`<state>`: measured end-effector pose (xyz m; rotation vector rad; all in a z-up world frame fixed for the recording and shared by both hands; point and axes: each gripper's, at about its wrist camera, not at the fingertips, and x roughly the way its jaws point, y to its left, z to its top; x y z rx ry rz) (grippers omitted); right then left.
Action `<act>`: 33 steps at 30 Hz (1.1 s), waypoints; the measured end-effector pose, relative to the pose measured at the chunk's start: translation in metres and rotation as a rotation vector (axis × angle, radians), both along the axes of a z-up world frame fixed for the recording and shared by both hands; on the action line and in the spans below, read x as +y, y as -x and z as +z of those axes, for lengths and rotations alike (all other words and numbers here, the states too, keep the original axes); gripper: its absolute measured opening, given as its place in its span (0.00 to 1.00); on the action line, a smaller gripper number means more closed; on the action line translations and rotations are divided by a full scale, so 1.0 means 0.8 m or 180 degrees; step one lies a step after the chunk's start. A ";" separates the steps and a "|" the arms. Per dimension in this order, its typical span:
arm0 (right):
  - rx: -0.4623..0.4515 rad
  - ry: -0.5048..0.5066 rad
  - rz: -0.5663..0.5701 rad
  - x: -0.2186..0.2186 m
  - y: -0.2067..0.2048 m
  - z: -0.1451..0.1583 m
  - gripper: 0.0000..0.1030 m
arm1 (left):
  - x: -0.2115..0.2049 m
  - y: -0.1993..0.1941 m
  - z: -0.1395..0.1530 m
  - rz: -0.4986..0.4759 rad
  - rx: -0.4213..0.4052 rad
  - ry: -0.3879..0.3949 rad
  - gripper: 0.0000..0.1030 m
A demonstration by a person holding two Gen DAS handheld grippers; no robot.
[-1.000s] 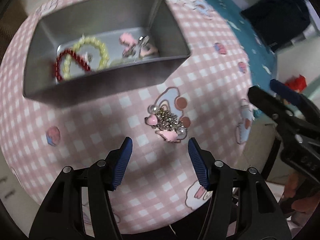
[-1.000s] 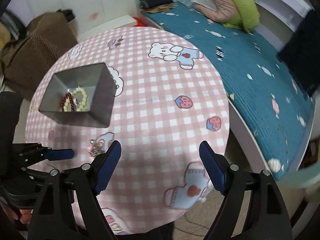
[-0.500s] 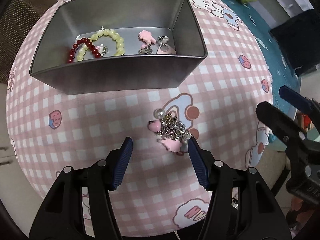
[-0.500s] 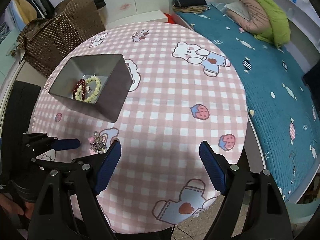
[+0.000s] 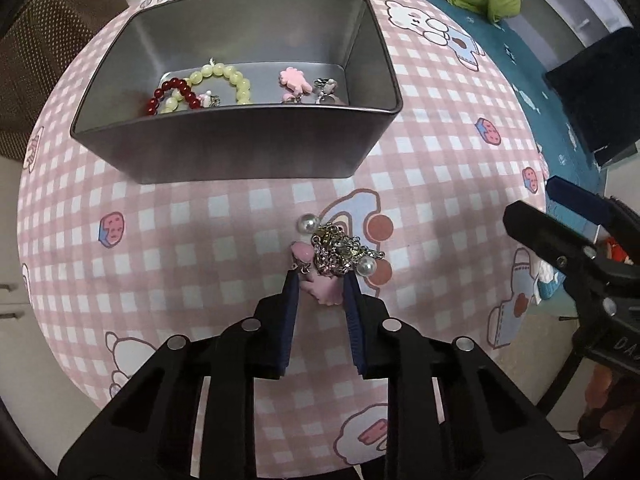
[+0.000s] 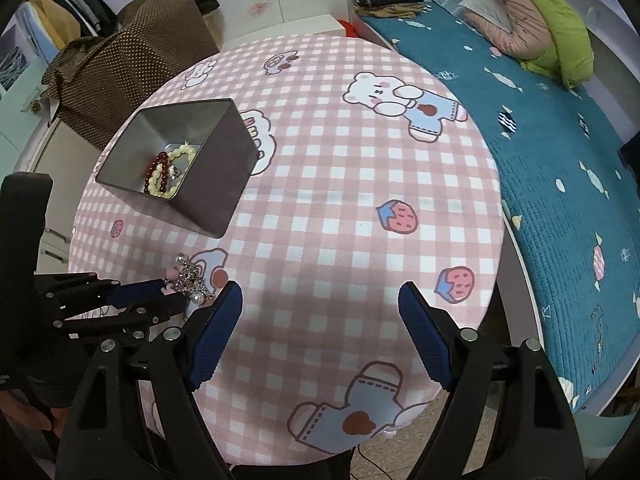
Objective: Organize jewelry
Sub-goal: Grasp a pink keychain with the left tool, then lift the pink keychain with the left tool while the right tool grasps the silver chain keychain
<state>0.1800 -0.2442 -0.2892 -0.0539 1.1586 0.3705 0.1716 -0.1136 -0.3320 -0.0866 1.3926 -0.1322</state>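
hidden: tin's (image 5: 240, 148) near wall probably covers bracelets (image 5: 200, 88) | charms (image 5: 316, 88) partly

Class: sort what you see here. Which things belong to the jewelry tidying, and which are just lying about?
Job: chain piece between the closing left gripper; tin; bracelets and charms in it.

Lying about: bedding, brown cloth, idle right gripper.

Both grippers were black plastic frames with triangular cut-outs and round silver screw heads. The left gripper (image 5: 320, 280) carried smooth dark blue pads, while the right gripper (image 6: 320, 320) had blue pads with a fine ribbed texture.
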 end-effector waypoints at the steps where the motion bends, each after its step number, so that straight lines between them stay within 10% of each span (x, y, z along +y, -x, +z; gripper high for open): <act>1: 0.0001 -0.0018 0.0021 0.001 0.000 0.000 0.75 | 0.003 -0.001 0.002 0.0009 -0.0016 0.0012 0.15; 28: 0.0078 -0.0290 0.0550 0.069 0.005 -0.009 0.75 | 0.081 -0.005 0.054 0.0022 -0.0146 0.0233 0.08; 33: 0.0085 -0.0243 0.0715 0.101 0.010 -0.022 0.57 | 0.097 -0.007 0.060 -0.0047 -0.0164 0.0271 0.08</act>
